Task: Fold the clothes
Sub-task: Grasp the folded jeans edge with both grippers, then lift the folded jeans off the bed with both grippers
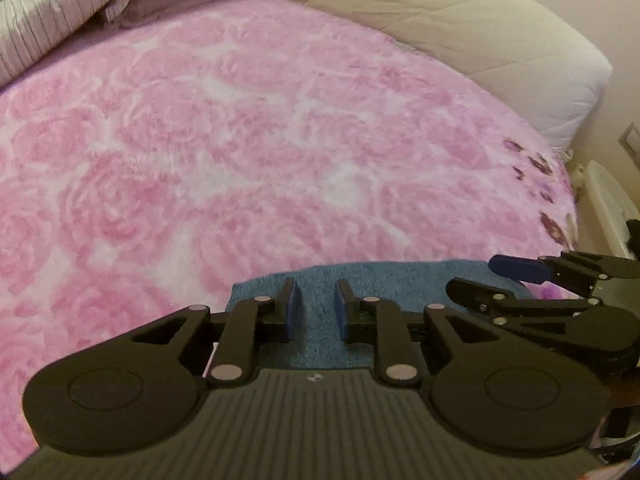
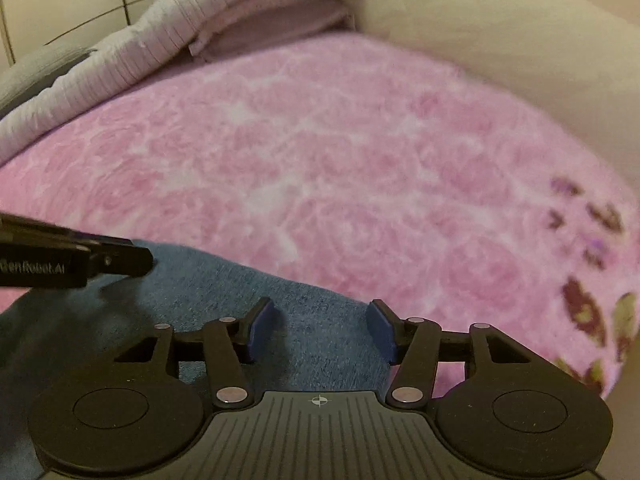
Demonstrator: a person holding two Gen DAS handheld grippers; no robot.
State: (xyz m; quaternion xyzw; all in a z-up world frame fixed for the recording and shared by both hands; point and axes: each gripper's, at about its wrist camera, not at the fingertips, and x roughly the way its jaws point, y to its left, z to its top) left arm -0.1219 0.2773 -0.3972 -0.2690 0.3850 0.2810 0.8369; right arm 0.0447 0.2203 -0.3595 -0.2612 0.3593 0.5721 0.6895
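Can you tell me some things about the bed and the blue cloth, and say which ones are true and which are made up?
1. A blue cloth lies on the blanket. True.
2. The blanket is green with stripes. False: it is pink with a rose pattern.
3. The left gripper has its jaws open above the blue cloth. True.
4. The right gripper is clamped shut on the cloth. False: its jaws stand wide apart, with nothing between them.
5. Folded bedding lies at the far end of the bed. True.
6. The blue cloth covers the whole bed. False: it shows only at the near edge, by the grippers.
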